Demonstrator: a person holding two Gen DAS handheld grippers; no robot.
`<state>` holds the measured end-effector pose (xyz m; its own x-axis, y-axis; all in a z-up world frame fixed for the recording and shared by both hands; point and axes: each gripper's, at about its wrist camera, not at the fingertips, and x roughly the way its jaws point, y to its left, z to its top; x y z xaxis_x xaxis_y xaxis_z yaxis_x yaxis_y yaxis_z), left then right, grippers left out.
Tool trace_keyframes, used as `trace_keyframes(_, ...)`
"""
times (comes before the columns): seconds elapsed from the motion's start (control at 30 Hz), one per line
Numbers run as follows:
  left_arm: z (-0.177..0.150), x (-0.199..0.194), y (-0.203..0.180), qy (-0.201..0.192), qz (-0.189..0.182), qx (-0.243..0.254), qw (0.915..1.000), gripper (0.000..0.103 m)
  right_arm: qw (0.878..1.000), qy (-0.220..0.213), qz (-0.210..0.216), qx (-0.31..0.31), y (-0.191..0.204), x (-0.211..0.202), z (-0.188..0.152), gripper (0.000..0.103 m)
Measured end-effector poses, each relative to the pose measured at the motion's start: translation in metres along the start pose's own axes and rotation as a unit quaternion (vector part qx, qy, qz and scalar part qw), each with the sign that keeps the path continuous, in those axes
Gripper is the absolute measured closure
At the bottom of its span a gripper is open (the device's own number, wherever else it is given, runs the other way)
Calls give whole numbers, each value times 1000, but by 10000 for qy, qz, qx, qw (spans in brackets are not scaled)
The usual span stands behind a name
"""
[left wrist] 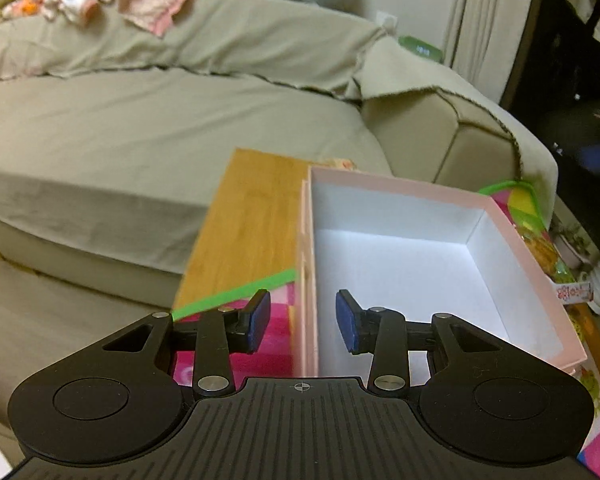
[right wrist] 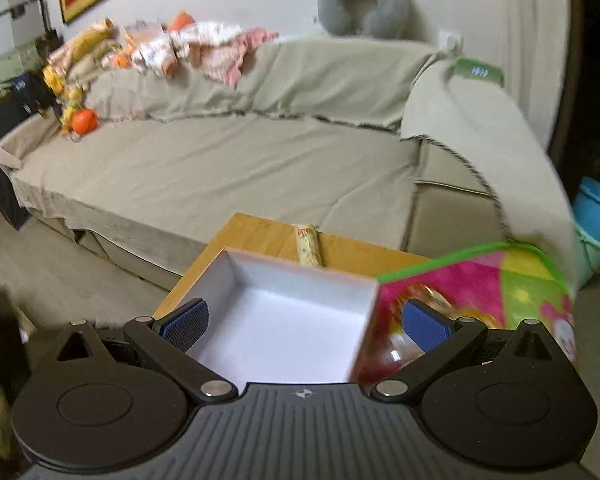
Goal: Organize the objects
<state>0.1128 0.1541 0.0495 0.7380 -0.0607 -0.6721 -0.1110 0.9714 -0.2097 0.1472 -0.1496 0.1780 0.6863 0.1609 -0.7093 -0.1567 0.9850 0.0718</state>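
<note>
An empty pink box with a white inside [left wrist: 400,256] sits on a wooden table [left wrist: 252,216]. My left gripper [left wrist: 303,322] is open and empty, its fingers either side of the box's near left wall. In the right wrist view the same box [right wrist: 284,312] lies under my right gripper [right wrist: 304,326], which is wide open and empty. A colourful pink and green pouch [right wrist: 476,292] lies right of the box, behind my right finger. A small patterned roll [right wrist: 309,245] lies on the table beyond the box.
A beige covered sofa [right wrist: 220,160] stands behind the table, with clothes and toys [right wrist: 180,52] piled on its back and a grey neck pillow [right wrist: 364,8]. A blue bucket [right wrist: 596,216] stands at the right. A colourful mat [left wrist: 540,248] lies beside the box.
</note>
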Motion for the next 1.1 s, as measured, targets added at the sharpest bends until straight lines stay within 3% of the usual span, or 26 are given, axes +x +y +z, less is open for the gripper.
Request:
trace_keyframes(0.03, -1, 5, 1, 80, -39, -13, 10000, 65, 9999, 166, -31, -4, 4, 23, 13, 0)
trace_keyframes(0.13, -5, 16, 0, 326, -34, -52, 9994, 85, 9982, 578, -181, 8, 12, 90, 46, 9)
trace_keyframes(0.37, -9, 24, 3, 363, -144, 58, 9992, 89, 9890, 1309, -672, 121, 20, 236, 75, 30)
trace_keyframes(0.43, -9, 24, 3, 337, -167, 67, 9993, 89, 9849, 1591, -654, 219, 18, 262, 75, 40)
trace_keyframes(0.53, -8, 25, 4, 339, -209, 46, 9992, 88, 9781, 1970, -659, 116, 22, 284, 68, 63)
trace_keyframes(0.6, -8, 25, 4, 342, -215, 76, 9992, 88, 9799, 1898, -605, 24, 25, 284, 68, 75)
trace_keyframes(0.7, -7, 25, 5, 356, -228, 76, 9991, 88, 9832, 1716, -613, 78, 19, 274, 68, 75)
trace_keyframes(0.77, -6, 25, 5, 362, -217, 84, 9991, 88, 9890, 1344, -590, 160, 12, 258, 73, 75)
trace_keyframes(0.9, -6, 25, 2, 362, -154, 131, 9991, 89, 9967, 439, -574, 377, -7, 197, 81, 75)
trace_keyframes(1.1, -6, 22, -5, 343, -19, 248, 9991, 89, 9959, -662, -414, 463, -33, 84, 76, 75)
